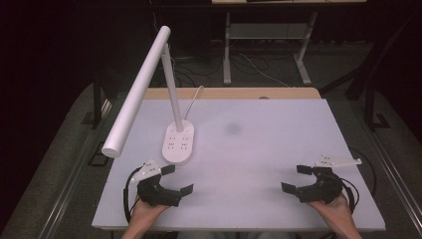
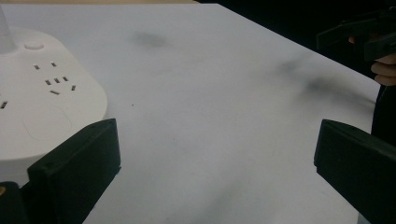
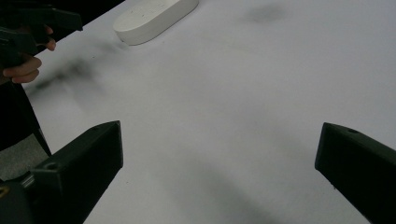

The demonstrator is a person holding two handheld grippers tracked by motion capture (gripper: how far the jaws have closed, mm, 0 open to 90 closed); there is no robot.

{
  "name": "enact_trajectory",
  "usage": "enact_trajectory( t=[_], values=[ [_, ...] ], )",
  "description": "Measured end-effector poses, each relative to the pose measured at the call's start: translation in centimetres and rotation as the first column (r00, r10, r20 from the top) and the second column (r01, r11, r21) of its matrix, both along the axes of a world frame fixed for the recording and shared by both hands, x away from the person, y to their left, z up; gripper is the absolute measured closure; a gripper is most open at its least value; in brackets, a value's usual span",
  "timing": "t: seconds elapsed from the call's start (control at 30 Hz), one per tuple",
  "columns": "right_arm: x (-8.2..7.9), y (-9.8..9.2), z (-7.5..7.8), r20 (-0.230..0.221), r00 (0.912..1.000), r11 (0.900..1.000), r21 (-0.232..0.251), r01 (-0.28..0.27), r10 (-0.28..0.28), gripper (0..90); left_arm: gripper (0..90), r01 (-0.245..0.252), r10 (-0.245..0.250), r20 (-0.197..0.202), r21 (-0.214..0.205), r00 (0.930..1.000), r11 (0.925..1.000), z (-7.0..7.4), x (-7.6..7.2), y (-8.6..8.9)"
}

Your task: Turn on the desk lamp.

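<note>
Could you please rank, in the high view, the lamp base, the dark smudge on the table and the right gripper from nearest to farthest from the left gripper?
From the left gripper, which is open and empty:
1. Lamp base, just beyond it, near the table's left side.
2. Dark smudge, farther back, around the table's middle.
3. Right gripper, across at the near right, also open.
</note>
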State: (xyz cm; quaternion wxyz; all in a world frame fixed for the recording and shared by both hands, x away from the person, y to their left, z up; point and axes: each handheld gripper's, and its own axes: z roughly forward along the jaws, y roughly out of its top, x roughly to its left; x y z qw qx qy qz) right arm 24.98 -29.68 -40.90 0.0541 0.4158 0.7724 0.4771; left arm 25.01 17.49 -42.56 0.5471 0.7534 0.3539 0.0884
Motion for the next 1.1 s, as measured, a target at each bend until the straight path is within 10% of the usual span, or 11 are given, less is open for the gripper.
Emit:
enact_trajectory(
  t=[1.1],
  values=[
    [2.1, 1.9, 2.3, -0.003, 0.9969, 0.9956, -0.051, -0.078, 0.078, 0.8, 0.0, -0.024, 0.024, -0.005, -0.003, 0.9997, 0.9997, 0.0, -0.1, 0.4]
  ],
)
